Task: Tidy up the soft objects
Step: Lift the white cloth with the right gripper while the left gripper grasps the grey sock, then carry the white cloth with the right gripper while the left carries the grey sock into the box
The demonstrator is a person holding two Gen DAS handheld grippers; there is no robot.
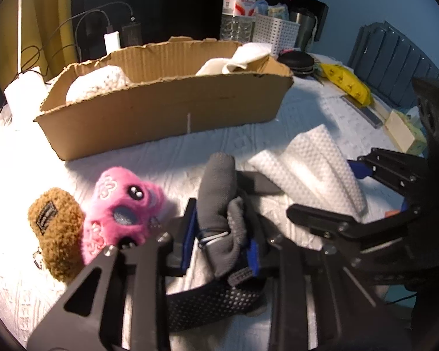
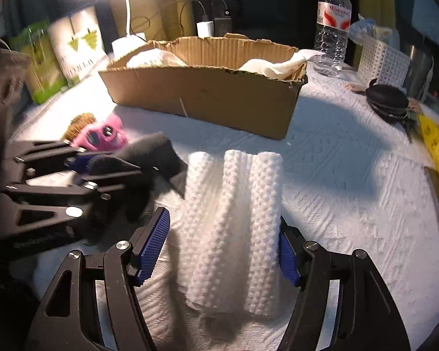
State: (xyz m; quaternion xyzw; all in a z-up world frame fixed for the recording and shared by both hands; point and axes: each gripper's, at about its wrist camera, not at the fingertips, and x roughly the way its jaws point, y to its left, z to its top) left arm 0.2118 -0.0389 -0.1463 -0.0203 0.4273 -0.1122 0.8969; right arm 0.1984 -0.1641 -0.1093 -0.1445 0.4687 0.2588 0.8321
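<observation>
My left gripper (image 1: 221, 241) is shut on a grey sock (image 1: 218, 193) that lies on the white cloth; the gripper also shows in the right wrist view (image 2: 102, 161), with the sock (image 2: 158, 153) beside it. My right gripper (image 2: 224, 247) is open, its blue pads on either side of a folded white waffle cloth (image 2: 234, 225), which also shows in the left wrist view (image 1: 310, 169). A pink plush toy (image 1: 123, 204) and a brown plush pouch (image 1: 57, 228) lie to the left. The cardboard box (image 1: 166, 108) behind holds white soft items.
A water bottle (image 1: 238, 5), a white perforated basket (image 1: 275, 30), a black round zip case (image 2: 387, 101) and a yellow package (image 1: 348, 83) stand at the back right. Chargers with cables (image 1: 114, 38) are behind the box. Green cartons (image 2: 44, 67) stand at the left.
</observation>
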